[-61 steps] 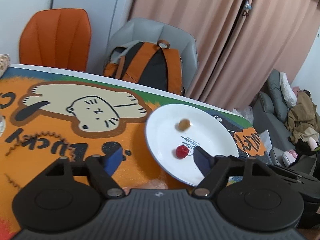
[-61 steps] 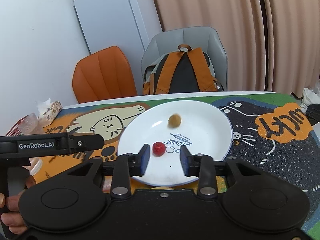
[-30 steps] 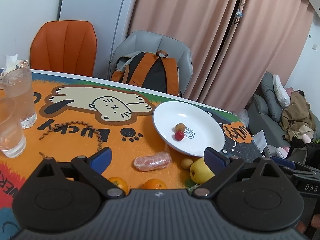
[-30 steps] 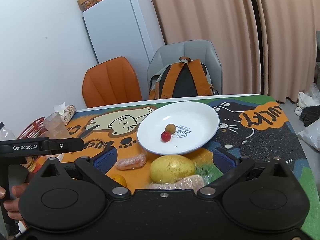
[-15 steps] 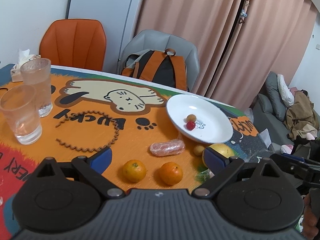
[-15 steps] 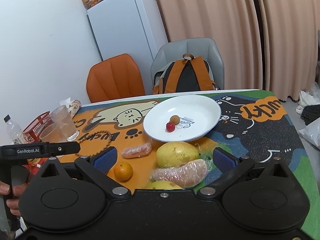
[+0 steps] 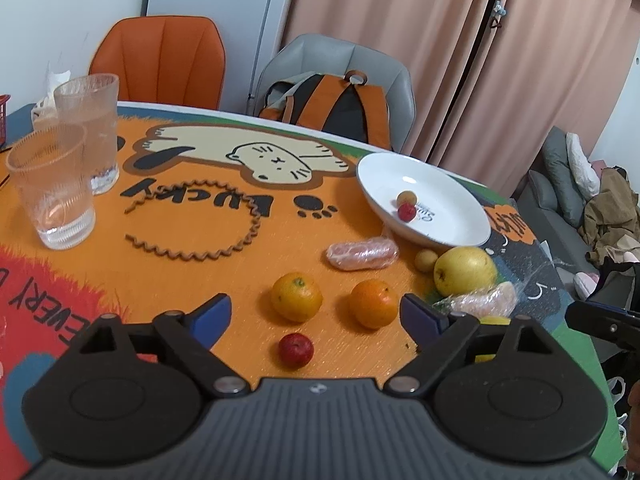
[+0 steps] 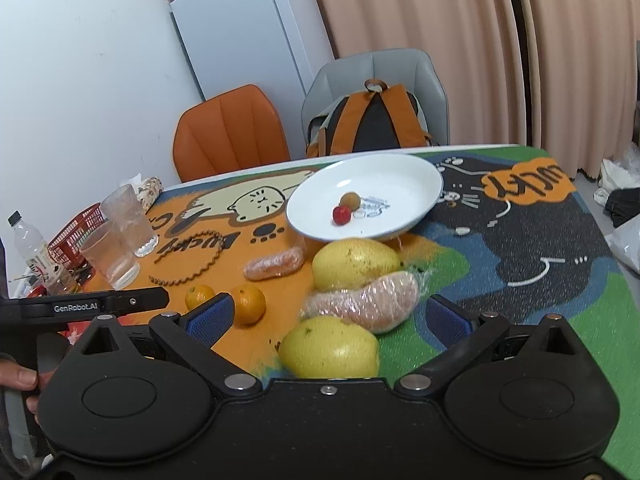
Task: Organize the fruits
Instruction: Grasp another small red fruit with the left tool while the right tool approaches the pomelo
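A white plate point(image 7: 448, 200) point(image 8: 400, 184) holds a small red fruit point(image 7: 407, 212) and a small tan fruit point(image 7: 407, 197). In front of it on the mat lie two oranges point(image 7: 297, 297) point(image 7: 370, 303), a small red fruit point(image 7: 296, 350), a wrapped peeled fruit point(image 7: 362, 255), a yellow pear point(image 7: 464, 270) and a small tan fruit point(image 7: 425, 259). My left gripper point(image 7: 316, 314) hovers over the oranges, jaws wide and closing, touching nothing. My right gripper point(image 8: 327, 318) is open above a second yellow pear point(image 8: 330, 346) and a larger wrapped fruit point(image 8: 368, 300).
Two clear glasses point(image 7: 52, 188) point(image 7: 90, 120) stand at the left, beside a coiled brown cord point(image 7: 240, 236). A red basket point(image 8: 74, 228) and a bottle point(image 8: 28, 246) sit at the far left edge. An orange chair point(image 7: 160, 64) and a grey chair with a backpack point(image 7: 336, 108) stand behind the table.
Both grippers have drawn back from the plate and sunk lower, bringing the oranges, pears and near red fruit into view. The left jaws have narrowed a little.
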Motion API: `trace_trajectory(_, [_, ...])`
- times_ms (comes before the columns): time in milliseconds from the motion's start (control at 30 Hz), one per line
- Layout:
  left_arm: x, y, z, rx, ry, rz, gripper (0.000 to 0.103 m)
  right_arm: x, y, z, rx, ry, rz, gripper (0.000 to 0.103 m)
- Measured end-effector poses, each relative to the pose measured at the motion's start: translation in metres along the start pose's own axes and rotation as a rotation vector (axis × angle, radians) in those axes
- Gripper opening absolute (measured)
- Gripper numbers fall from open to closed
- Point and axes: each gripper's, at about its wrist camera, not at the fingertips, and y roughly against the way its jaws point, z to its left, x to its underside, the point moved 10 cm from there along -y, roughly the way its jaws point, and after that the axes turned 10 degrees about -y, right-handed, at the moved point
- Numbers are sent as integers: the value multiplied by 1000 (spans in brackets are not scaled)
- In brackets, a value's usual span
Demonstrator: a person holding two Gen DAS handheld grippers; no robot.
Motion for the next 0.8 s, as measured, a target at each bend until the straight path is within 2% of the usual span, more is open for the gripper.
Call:
trace_trajectory(400, [26,-26,2,-5,0,63,70,21,-15,-2,12,0,65,103])
trace_trajectory(667, [41,-38,1,4,16,82,47,27,-23,-1,17,15,86,103])
trace_trajectory(800, [40,-39,0,-13,7,66,45,28,-26,0,17,18,90,103])
